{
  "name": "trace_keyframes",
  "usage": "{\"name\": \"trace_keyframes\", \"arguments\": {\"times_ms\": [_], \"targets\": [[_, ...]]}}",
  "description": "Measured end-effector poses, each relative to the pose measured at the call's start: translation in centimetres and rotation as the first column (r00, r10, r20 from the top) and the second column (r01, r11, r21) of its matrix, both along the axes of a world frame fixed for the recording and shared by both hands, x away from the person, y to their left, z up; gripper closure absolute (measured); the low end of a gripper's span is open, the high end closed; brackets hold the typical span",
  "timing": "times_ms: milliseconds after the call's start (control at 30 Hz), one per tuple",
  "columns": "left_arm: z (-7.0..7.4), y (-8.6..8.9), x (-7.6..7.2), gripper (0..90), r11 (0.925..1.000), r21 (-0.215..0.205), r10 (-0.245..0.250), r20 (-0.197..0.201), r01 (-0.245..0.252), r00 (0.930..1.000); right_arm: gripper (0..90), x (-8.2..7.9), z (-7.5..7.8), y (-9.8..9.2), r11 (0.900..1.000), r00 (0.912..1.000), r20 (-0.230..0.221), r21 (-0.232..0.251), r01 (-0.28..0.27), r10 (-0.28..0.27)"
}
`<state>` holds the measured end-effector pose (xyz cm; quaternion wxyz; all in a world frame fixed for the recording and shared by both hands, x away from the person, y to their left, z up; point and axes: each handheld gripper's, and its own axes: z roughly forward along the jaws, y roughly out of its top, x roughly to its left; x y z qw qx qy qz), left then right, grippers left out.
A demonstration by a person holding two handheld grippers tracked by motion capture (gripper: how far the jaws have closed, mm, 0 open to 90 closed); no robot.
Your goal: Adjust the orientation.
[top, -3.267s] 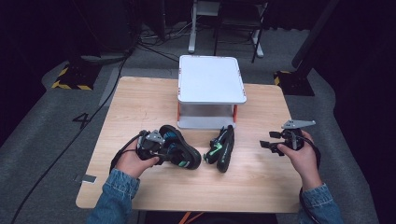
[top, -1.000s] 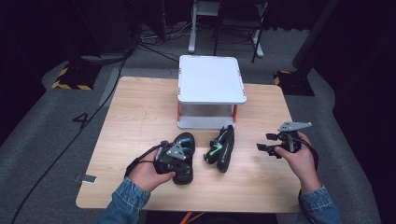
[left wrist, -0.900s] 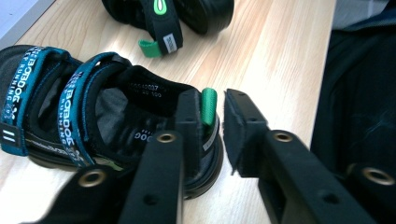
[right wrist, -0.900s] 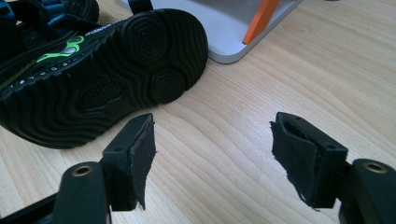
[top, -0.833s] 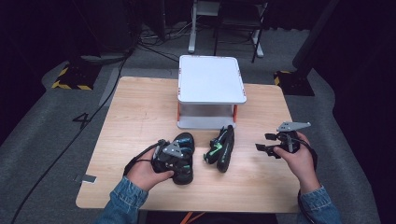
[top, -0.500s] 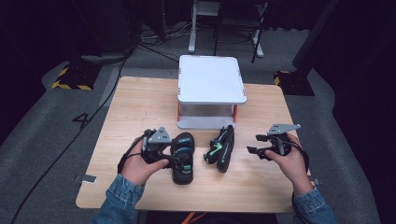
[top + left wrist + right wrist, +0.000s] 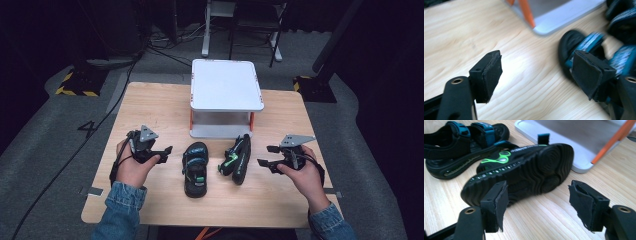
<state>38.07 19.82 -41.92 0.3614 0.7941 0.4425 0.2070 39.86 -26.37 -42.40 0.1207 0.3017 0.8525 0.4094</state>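
Two black sandals with teal and green trim lie in the middle of the wooden table [image 7: 150,100]. One sandal [image 7: 195,168] [image 7: 456,145] rests upright on its sole. The other sandal [image 7: 238,158] [image 7: 524,172] lies on its side, its ribbed sole facing my right gripper. Left of the upright sandal [image 7: 584,45], my left gripper [image 7: 162,151] [image 7: 537,75] is open and holds nothing. My right gripper [image 7: 265,155] [image 7: 540,206] stands open just right of the side-lying sandal, a short gap away.
A white two-level stand [image 7: 225,85] with orange legs [image 7: 527,12] sits behind the sandals; its base plate [image 7: 554,135] is close to the side-lying sandal's toe. Dark floor and cables [image 7: 100,125] surround the table.
My left gripper has let go of the sandal, which now rests upright on the table, and has drawn back to the left. My right gripper has moved left toward the side-lying sandal.
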Motion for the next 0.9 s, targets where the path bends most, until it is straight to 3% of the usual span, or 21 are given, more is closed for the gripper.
{"name": "trace_keyframes", "arguments": {"times_ms": [233,367,433,600,800,867,900], "targets": [[-1.0,2.7,-0.3,23.6,0.9944,0.032,0.102,-0.043,-0.101,0.9938,28.8,0.1,0.4,2.1,0.999,0.9988,0.038,0.006,-0.032,0.032],[-1.4,3.6,-1.2,23.8,0.9918,0.030,0.125,-0.045,-0.124,0.9911,28.0,0.5,0.6,3.7,0.996,0.9939,0.062,-0.007,-0.091,0.091],[-1.7,4.3,-2.0,24.1,0.9898,0.024,0.141,-0.050,-0.140,0.9887,28.0,0.8,0.7,4.8,0.991,0.9872,0.085,-0.022,-0.134,0.135],[-2.0,5.5,-3.4,24.7,0.9848,0.020,0.174,-0.059,-0.173,0.9830,34.9,1.3,0.5,7.9,0.972,0.9691,0.093,-0.070,-0.223,0.229],[-2.2,6.2,-4.1,25.8,0.9837,0.011,0.180,-0.053,-0.180,0.9823,48.2,1.9,-0.3,10.0,0.971,0.9696,0.085,-0.094,-0.221,0.229],[-2.2,6.1,-4.2,25.8,0.9844,0.008,0.176,-0.051,-0.176,0.9830,48.9,2.2,-0.6,10.4,0.971,0.9737,0.084,-0.128,-0.200,0.212],[-2.2,6.1,-4.2,25.8,0.9849,0.011,0.173,-0.050,-0.173,0.9836,53.6,2.2,-0.8,10.5,0.971,0.9745,0.085,-0.139,-0.195,0.207]]}}
